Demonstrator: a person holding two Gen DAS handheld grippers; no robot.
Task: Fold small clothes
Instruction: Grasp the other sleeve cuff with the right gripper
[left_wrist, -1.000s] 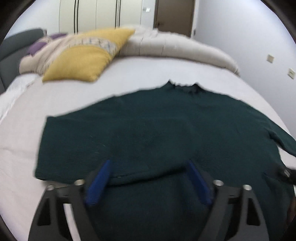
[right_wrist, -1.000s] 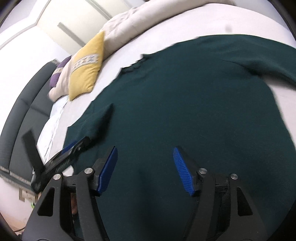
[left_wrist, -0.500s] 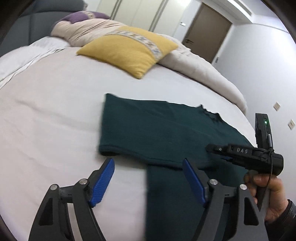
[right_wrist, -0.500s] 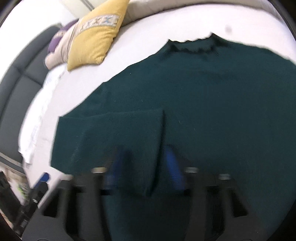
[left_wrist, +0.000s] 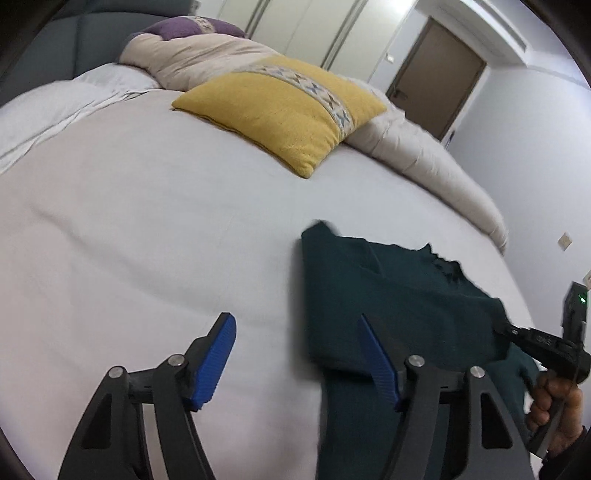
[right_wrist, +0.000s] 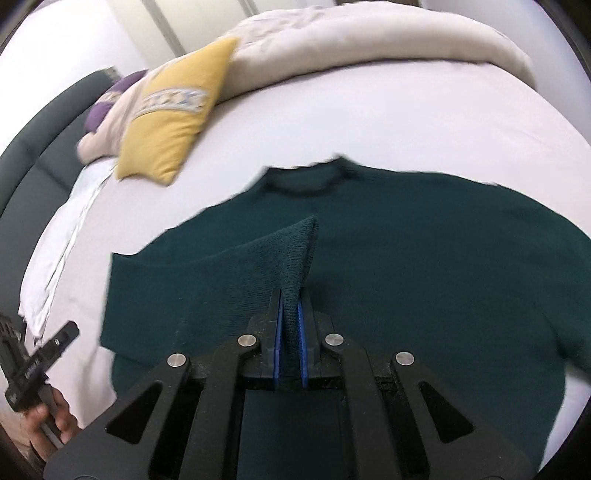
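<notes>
While the dark green sweater (right_wrist: 406, 280) lies spread on the white bed (left_wrist: 147, 240) below a yellow pillow (left_wrist: 284, 110), the right gripper (right_wrist: 290, 332) has its blue fingers (right_wrist: 277, 332) clamped together on a lifted fold of the knit. Beside the sweater's edge, the left gripper (left_wrist: 299, 354) hovers over the sheet, fingers wide apart.

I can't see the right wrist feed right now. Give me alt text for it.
The right gripper is shut on a raised fold of the dark green sweater, which lies spread on the white bed with its collar pointing away. A yellow pillow and a beige duvet sit beyond it; the left gripper's handle shows at lower left.
</notes>
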